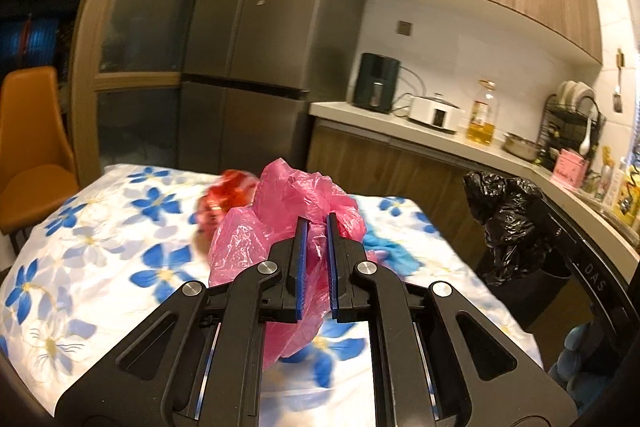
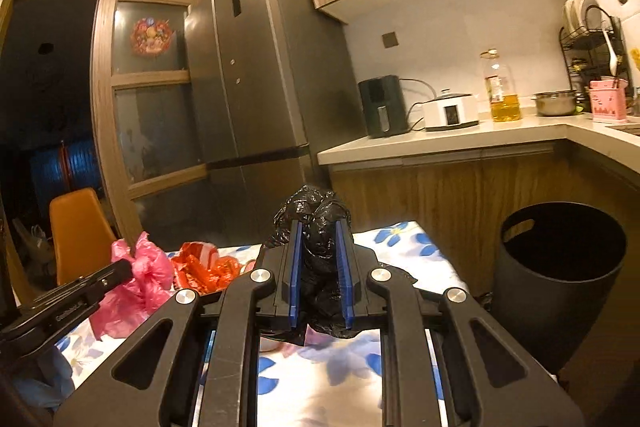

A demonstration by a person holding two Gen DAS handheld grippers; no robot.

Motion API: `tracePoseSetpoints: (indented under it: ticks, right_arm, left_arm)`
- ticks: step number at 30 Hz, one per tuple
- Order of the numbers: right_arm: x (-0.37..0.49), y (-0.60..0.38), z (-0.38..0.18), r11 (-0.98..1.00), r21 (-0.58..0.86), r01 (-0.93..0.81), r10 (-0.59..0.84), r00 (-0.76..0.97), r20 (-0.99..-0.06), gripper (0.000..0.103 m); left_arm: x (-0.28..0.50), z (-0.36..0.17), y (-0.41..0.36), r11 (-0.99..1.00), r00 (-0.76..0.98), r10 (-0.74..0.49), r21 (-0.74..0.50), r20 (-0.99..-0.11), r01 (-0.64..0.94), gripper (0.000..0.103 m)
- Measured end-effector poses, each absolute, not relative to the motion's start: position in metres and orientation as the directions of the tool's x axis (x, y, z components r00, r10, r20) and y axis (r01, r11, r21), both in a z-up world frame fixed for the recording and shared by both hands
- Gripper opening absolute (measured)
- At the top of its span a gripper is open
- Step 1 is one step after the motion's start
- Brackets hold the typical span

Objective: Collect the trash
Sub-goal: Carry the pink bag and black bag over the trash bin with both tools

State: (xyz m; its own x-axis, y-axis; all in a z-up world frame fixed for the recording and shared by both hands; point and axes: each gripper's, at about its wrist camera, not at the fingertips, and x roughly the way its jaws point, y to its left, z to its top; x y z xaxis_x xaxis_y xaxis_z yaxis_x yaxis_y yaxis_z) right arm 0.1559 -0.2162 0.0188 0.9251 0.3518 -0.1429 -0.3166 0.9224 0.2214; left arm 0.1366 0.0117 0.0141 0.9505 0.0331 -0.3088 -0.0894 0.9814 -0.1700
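Note:
My left gripper (image 1: 317,221) is shut on a crumpled pink plastic bag (image 1: 280,211) and holds it just above the floral-clothed table (image 1: 100,227). It also shows at the left of the right wrist view (image 2: 138,279). My right gripper (image 2: 320,227) is shut on a crumpled black plastic bag (image 2: 316,215), held above the table's right part; this bag shows in the left wrist view (image 1: 504,211) too. A red shiny wrapper (image 1: 226,193) lies on the table behind the pink bag, also seen in the right wrist view (image 2: 204,265). A blue crumpled piece (image 1: 394,253) lies on the table.
A dark round bin (image 2: 556,283), open and with nothing showing inside, stands on the floor right of the table, by the wooden counter (image 2: 440,143). An orange chair (image 2: 78,231) stands left of the table. A grey fridge (image 2: 256,67) stands behind.

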Motion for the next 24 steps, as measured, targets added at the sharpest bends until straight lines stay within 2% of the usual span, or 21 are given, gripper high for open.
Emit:
tracePoseSetpoints:
  ticks: [11, 24]
  right_arm:
    - [0.153, -0.279, 0.023, 0.951, 0.228, -0.208, 0.238, 0.965, -0.112, 0.017]
    - [0.169, -0.373, 0.032, 0.974, 0.227, 0.023, -0.008, 0.998, -0.069, 0.017]
  left_arm:
    - [0.170, 0.024, -0.073, 0.983, 0.946, -0.133, -0.158, -0.296, 0.089, 0.008]
    - [0.222, 0.048, -0.195, 0.943, 0.915, -0.331, -0.122, -0.232, 0.311, 0.008]
